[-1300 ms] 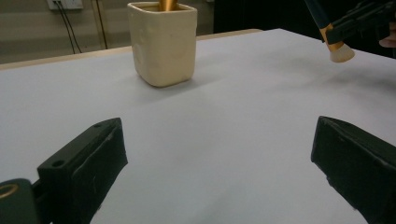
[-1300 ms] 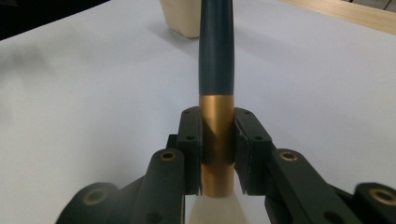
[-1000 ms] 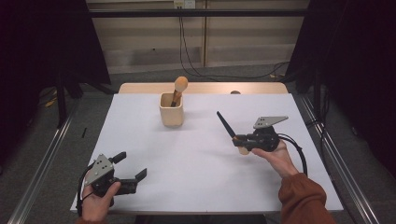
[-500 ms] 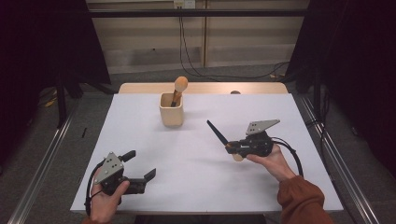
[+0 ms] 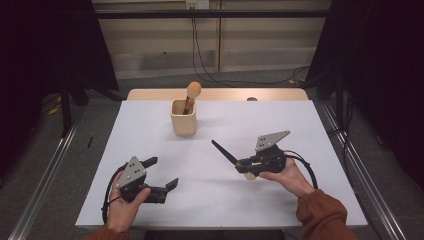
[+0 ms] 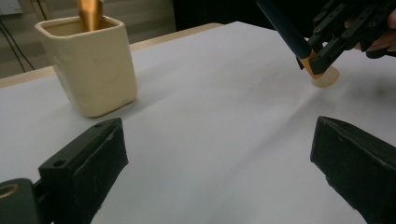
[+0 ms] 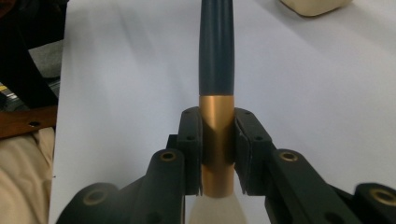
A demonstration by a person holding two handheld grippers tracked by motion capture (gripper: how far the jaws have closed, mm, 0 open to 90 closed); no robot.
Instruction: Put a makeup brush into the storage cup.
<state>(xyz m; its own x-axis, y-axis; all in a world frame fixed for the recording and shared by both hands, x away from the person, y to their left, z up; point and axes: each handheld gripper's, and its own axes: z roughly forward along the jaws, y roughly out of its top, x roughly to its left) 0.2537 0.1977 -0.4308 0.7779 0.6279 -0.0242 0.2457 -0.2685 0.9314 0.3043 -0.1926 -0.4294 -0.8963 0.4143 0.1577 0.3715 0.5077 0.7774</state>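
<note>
Clearly the brush (image 5: 226, 154) is a light, stiff thing: a slim dark handle, a smooth gold ferrule and a pale soft head, so it weighs next to nothing but the polished metal could slip or swivel in a loose pinch. The right gripper (image 5: 245, 166) has its jaws pressed onto that ferrule (image 7: 215, 140), just ahead of the bristles, which looks the sensible hold, since the tuft would crush and the tapered handle would slide. It holds the brush low over the table (image 5: 310, 130) at about 4 o'clock from the cup (image 5: 183, 118), well apart from it, handle pointing toward 10 o'clock and the head just off the sheet. A second brush (image 5: 191, 95) stands in the cup already. The left gripper (image 5: 164, 173) sits near the front edge at about 7 o'clock from the cup, jaws spread wide with nothing between them. Against a second ago, both hands have drawn back toward the person's edge; the right one has carried the brush nearer the front and slightly toward the centre, its grip unchanged, and the left has slid down and a little to the right.
</note>
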